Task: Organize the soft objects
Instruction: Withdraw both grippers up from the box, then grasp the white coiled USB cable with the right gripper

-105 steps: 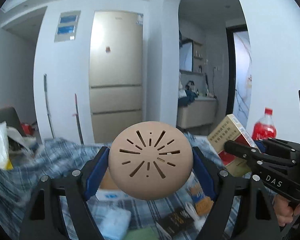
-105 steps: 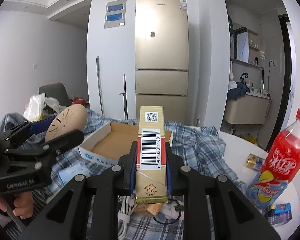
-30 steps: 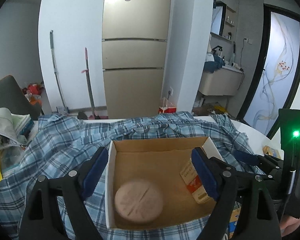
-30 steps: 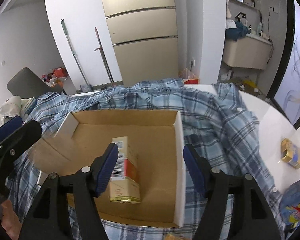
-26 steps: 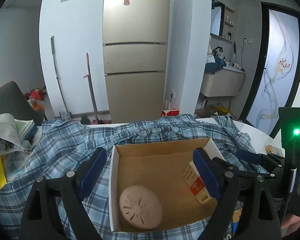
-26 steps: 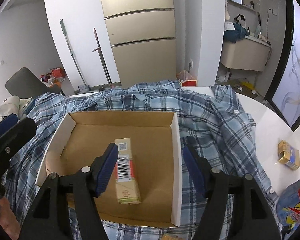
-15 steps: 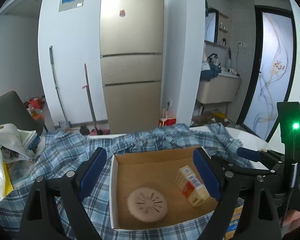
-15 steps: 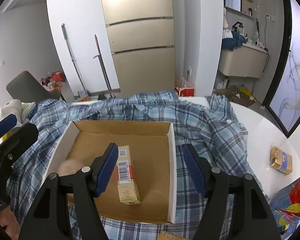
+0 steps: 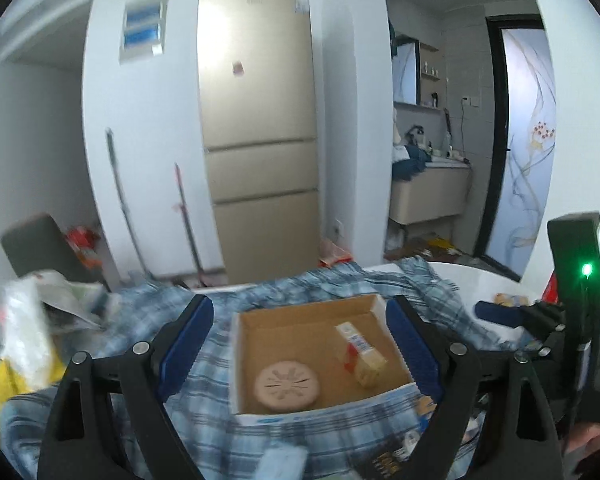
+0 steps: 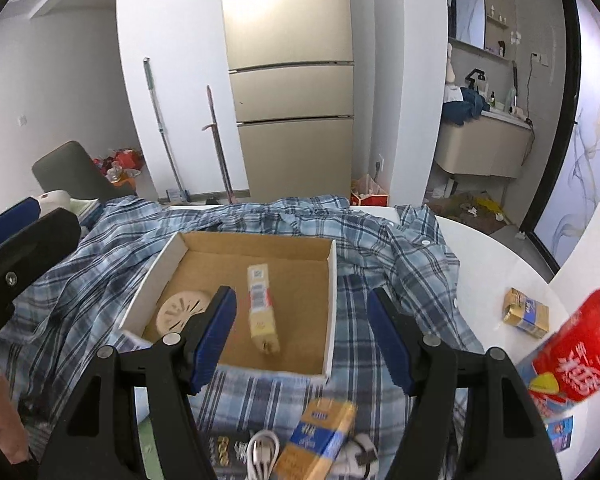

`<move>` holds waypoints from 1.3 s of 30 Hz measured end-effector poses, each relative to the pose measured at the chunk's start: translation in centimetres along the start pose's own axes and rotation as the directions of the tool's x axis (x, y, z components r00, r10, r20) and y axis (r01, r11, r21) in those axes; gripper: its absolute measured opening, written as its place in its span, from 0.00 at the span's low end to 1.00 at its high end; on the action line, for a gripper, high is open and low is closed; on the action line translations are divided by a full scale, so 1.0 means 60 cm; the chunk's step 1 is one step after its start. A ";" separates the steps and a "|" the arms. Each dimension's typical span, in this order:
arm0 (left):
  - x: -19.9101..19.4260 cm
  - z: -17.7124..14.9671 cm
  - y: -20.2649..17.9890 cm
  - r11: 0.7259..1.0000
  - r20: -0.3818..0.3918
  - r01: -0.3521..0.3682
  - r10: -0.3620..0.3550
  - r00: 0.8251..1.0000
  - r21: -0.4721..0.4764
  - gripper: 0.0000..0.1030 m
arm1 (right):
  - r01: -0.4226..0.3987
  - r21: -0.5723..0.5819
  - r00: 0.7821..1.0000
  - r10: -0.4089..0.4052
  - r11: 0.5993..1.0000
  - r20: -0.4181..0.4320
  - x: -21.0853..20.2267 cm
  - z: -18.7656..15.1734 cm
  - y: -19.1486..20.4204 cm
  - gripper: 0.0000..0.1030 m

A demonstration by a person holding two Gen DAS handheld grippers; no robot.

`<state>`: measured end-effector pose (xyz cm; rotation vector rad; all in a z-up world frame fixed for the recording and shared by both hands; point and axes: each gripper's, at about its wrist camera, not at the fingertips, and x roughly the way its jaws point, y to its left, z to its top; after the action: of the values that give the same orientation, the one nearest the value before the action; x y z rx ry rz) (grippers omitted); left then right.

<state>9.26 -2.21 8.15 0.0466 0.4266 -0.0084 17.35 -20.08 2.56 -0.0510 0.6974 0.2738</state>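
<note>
Two soft goods lie gathered in one open cardboard box [image 10: 332, 280] on a plaid shirt [image 10: 396, 248] draped over the white bench [image 10: 496, 264] — the round tan cushion [image 9: 287, 385] at about 7 o'clock on the box floor, the red-and-yellow carton [image 10: 262, 312] flat near the middle, the two apart and neither touching a wall as far as can be seen; the box appears to serve as the collecting point, its low walls keeping loose pieces together. The left gripper [image 9: 296, 352] hovers above and short of the box, its blue-padded fingers [image 9: 186, 344] spread wide with nothing between them, framing the box only by line of sight. The right gripper [image 10: 302, 336] likewise hangs clear, its fingers [image 10: 216, 332] parted to a middling gap and empty, touching nothing. Loose items wait outside the box: a yellow-and-blue packet [image 10: 320, 436] and a white cable [image 10: 262, 454] at 6 o'clock below the right gripper, a small gold pack [image 10: 526, 312] alone on bare bench at 3 o'clock, a red-labelled bottle [image 10: 572, 352] at the right edge — a judgement, but more sorting looks to remain
</note>
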 end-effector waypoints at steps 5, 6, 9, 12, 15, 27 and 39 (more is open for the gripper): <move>-0.048 -0.036 0.021 1.000 0.006 0.003 -0.003 1.000 -0.021 0.87 | -0.014 0.010 1.000 0.014 1.000 0.013 -0.029 -0.033 0.004 0.65; -0.052 -0.044 0.024 1.000 0.003 0.007 -0.007 1.000 -0.025 0.87 | -0.019 0.012 1.000 0.018 1.000 0.015 -0.032 -0.040 0.005 0.65; -0.059 -0.068 0.033 1.000 -0.015 0.009 -0.009 1.000 -0.029 0.87 | -0.025 0.008 1.000 0.024 1.000 0.010 -0.038 -0.059 0.010 0.65; -0.061 -0.092 0.044 0.999 -0.036 0.017 -0.019 0.999 -0.040 0.87 | -0.034 -0.015 0.999 0.034 0.999 0.005 -0.047 -0.078 0.023 0.65; -0.055 -0.116 0.049 0.999 -0.058 0.031 -0.034 0.998 -0.044 0.87 | -0.051 -0.023 0.999 0.050 0.998 -0.005 -0.055 -0.096 0.030 0.65; -0.008 -0.190 0.067 0.997 -0.101 0.032 -0.039 0.994 -0.069 0.87 | -0.078 -0.087 0.984 0.063 0.993 -0.167 -0.018 -0.168 0.059 0.65; 0.001 -0.202 0.062 0.995 -0.116 0.052 -0.061 0.991 -0.084 0.87 | -0.224 0.007 0.927 0.215 0.975 -0.308 0.010 -0.210 0.045 0.61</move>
<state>4.40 2.07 -2.72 -0.0448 0.5468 -0.0445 9.18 -19.06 -7.38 -0.0426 1.0123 0.4986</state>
